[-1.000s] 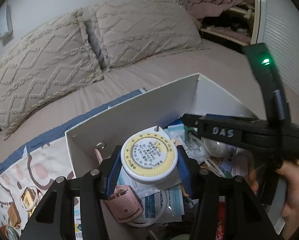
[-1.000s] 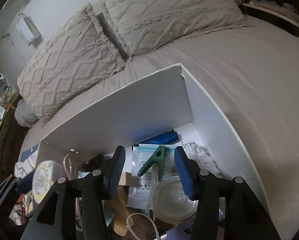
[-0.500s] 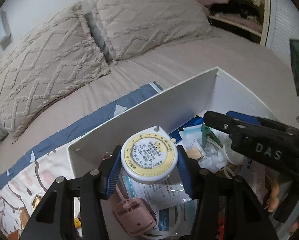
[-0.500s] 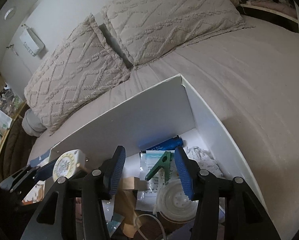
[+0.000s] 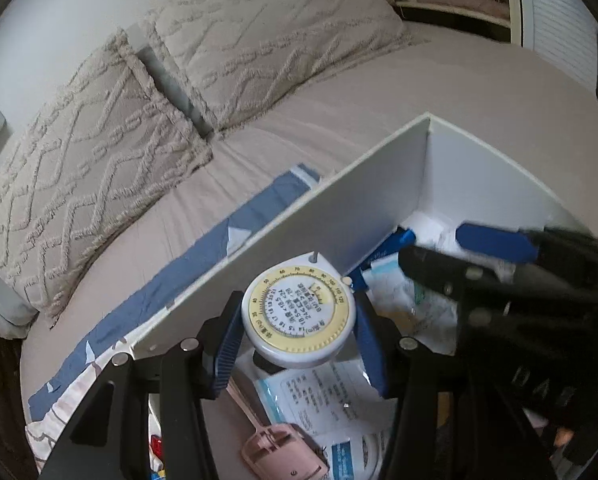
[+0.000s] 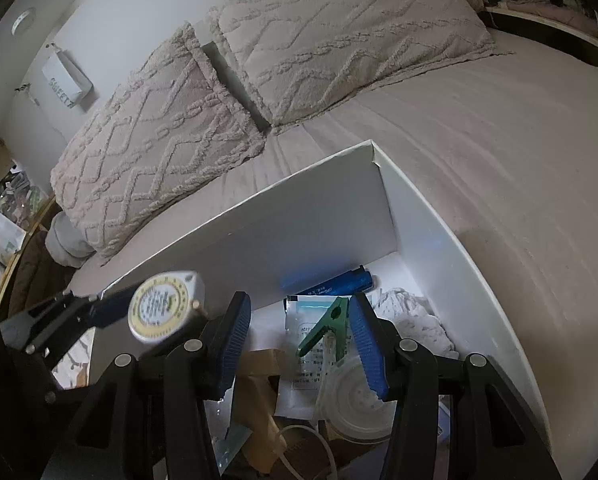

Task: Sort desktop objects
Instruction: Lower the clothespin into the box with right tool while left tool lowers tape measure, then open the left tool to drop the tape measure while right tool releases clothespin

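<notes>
The fingers (image 5: 227,338) of the left gripper (image 5: 297,334) are clamped on a round white tape-measure case with a yellow dial ring (image 5: 299,316), one blue ribbed pad on each side of its rim. The case is held clear of the contents, above the left end of the open white cardboard box (image 5: 339,208), just inside its far wall. In the right wrist view the same case (image 6: 161,310) appears at the box's left edge, beyond the near-left corner.

The fingers (image 6: 365,344) of the right gripper (image 6: 299,344) stand apart and grasp nothing. They hang above the right half of the box, with a green plastic clip (image 6: 325,326) lying on a white printed sachet (image 6: 307,320) below the gap. A blue cylindrical lighter (image 6: 339,284) lies against the far wall, crumpled white tissue (image 6: 413,320) fills the far-right corner, and a clear round plastic lid (image 6: 353,398) lies near the right finger. A pink plastic tag (image 5: 283,454) lies at the near-left of the box floor.

The box rests on a beige bed (image 6: 499,160).

Step in hand: transport of the tape-measure case out of, or across, the box. The destination is not identifiable. Next move, as judged: carry the case over the left wall without striking its rim, lower it, then release. The right gripper is positioned to descend on the green clip.
</notes>
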`<state>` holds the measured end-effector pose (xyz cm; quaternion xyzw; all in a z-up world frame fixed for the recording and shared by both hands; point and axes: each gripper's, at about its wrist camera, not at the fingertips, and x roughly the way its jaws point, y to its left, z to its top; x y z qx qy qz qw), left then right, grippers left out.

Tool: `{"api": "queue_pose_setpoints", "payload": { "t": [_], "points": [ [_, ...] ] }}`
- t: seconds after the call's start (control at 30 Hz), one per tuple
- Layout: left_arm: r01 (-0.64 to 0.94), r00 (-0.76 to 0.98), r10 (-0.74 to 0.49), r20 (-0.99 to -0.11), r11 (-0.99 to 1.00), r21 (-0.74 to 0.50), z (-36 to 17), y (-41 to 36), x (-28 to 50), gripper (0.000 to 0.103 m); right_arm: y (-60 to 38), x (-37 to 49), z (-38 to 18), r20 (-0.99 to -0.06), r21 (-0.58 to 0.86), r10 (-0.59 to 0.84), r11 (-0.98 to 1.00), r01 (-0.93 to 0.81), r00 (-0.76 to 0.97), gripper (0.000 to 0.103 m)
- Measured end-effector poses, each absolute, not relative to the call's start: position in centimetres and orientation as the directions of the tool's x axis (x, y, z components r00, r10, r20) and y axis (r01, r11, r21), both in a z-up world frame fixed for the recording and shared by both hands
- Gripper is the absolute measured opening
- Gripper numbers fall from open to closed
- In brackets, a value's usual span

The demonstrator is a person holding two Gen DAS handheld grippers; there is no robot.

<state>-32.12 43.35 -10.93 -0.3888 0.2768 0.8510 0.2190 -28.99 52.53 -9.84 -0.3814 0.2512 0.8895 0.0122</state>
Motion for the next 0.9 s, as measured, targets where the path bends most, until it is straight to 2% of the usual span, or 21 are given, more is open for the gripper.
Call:
{"api": "queue_pose_setpoints", "payload": {
  "t": [0.03, 0.1, 0.17, 0.63, 0.9],
  "points": [
    [-0.588, -0.602, 0.155, -0.783, -0.750, 0.304, -10.9, 43.5, -32.2, 0.055, 52.5, -29.0, -9.8, -0.682, 0.439, -0.173, -0.874, -0.208, -0.711, 0.051],
    [-0.594, -0.598, 0.150, -0.787, -0.742, 0.310, -11.1, 43.5, -32.1, 0.069, 52.4, -29.0, -9.8, -0.680, 0.439, -0.175, -0.875, -0.204, -0.712, 0.051],
    [-0.602, -0.595, 0.158, -0.788, -0.737, 0.307, -11.1, 43.5, -32.0, 0.073, 52.4, -29.0, -9.8, -0.679, 0.440, -0.175, -0.875, -0.204, -0.713, 0.051],
    [-0.562, -0.605, 0.155, -0.781, -0.778, 0.281, -10.4, 41.9, -31.5, 0.073, 52.0, -29.0, -10.0, -0.687, 0.435, -0.181, -0.878, -0.199, -0.704, 0.051],
    [-0.535, -0.612, 0.147, -0.777, -0.800, 0.270, -10.2, 40.5, -30.6, 0.073, 51.1, -28.7, -9.7, -0.718, 0.375, -0.142, -0.904, -0.206, -0.682, 0.051]
  ]
}}
